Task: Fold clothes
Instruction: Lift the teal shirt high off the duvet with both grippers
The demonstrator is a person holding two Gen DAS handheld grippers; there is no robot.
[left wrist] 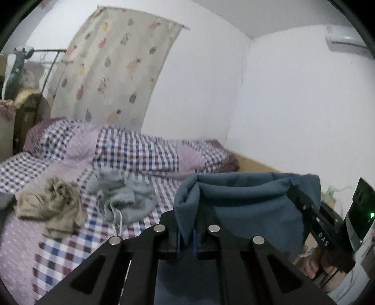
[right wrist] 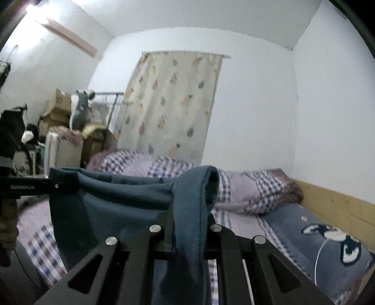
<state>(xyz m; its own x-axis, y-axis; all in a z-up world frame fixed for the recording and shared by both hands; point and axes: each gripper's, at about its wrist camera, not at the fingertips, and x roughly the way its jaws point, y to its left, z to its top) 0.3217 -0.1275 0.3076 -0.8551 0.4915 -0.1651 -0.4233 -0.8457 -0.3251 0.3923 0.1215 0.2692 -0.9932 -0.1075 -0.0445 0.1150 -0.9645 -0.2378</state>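
Dim, cool indoor light, heavy fisheye bending.
Glare at the right view's upper-left corner, perhaps a ceiling lamp (right wrist: 30, 9); curtain (left wrist: 121, 70) motion-blurred.

Right tool (right wrist: 187, 232) pinching blue garment (right wrist: 131, 201) above checked bed (right wrist: 246, 187).

checked bed (left wrist: 65, 248), tan garment (left wrist: 50, 204), grey garment (left wrist: 121, 194), folded quilt (left wrist: 140, 150)

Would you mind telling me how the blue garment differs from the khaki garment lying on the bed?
The blue garment is held up in the air, stretched between the left gripper and the right gripper; the khaki garment lies on the checked bedspread, untouched. The blue garment hangs fairly spread out, the khaki garment is crumpled in a heap. Both are unfolded clothes.
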